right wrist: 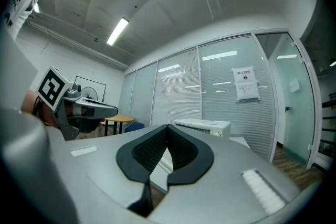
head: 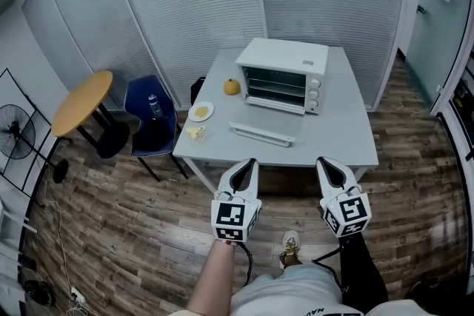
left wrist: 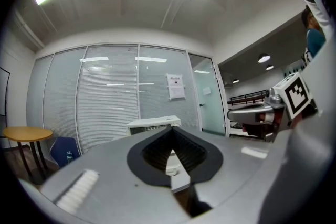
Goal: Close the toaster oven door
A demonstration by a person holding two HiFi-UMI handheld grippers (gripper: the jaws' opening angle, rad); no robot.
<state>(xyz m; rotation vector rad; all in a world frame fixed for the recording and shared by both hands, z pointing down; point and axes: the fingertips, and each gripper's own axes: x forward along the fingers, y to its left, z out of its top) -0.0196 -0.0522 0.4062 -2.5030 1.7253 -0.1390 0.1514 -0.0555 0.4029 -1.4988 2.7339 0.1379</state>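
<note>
Toaster oven on grey table, wood floor — left gripper, right gripper both closed, empty.

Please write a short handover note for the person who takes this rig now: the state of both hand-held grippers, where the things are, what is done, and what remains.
Left hand-held gripper: jaws together, empty, at the near edge of the grey table.
Right hand-held gripper: the same, jaws together and empty.
White box-shaped toaster oven: towards the back of the table. Its door is folded down flat towards the person, with the white handle bar in front.
Done: nothing; the door is open.
Left: reach the handle and swing the door up until it is shut.
</note>
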